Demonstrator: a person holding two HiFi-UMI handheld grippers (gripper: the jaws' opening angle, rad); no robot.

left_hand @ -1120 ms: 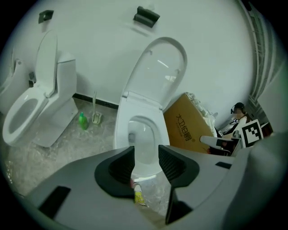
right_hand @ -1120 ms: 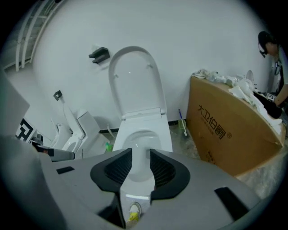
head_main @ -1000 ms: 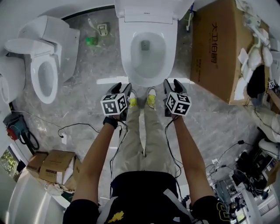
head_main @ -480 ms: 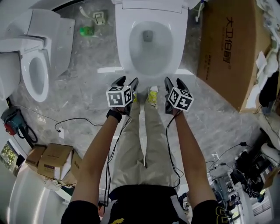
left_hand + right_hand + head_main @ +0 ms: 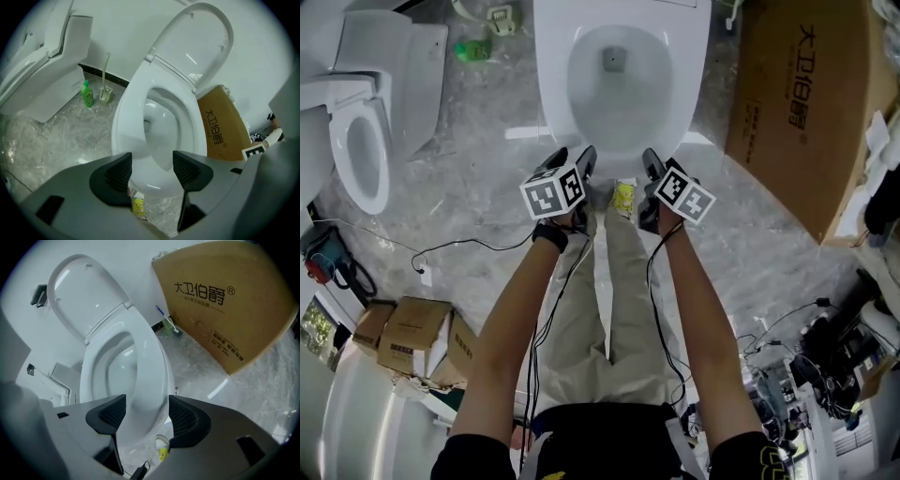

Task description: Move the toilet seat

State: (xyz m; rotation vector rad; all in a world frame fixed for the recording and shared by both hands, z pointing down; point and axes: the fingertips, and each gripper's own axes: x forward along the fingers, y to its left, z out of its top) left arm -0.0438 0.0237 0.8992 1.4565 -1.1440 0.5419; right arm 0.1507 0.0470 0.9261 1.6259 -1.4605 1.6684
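Now, handling: I judge the toilet seat (image 5: 555, 103) to be stiff moulded plastic, fairly light and hinged at the back, so it should swing up in an arc rather than lift free.
Surface: glossy and smooth, so it is probably slippery under my pads. I expect to need a firm pinch, not a light one.
Where to take hold: at the front edge, the part nearest me and farthest from the hinge. One pad goes on top of the ring and one under its lip.
Look: a broad white oval ring (image 5: 129, 117), plain and clean, with a soft shine along its front curve.
Place: it lies flat on the bowl with the lid (image 5: 201, 42) standing upright behind it. A cardboard box (image 5: 797, 103) is off to the right and a second toilet (image 5: 356, 150) to the left.
Left tongs: my left tongs (image 5: 574, 159) are spread, their jaws having just been opening. The seat's front rim shows in the gap ahead of them (image 5: 152, 171), but neither pad touches it.
Right tongs: my right tongs (image 5: 658, 164) are spread wide, also just opened further. The ring (image 5: 150, 362) runs between the pads (image 5: 143, 416) and is not pinched.
Risk: a slip could let the seat drop back on the bowl.
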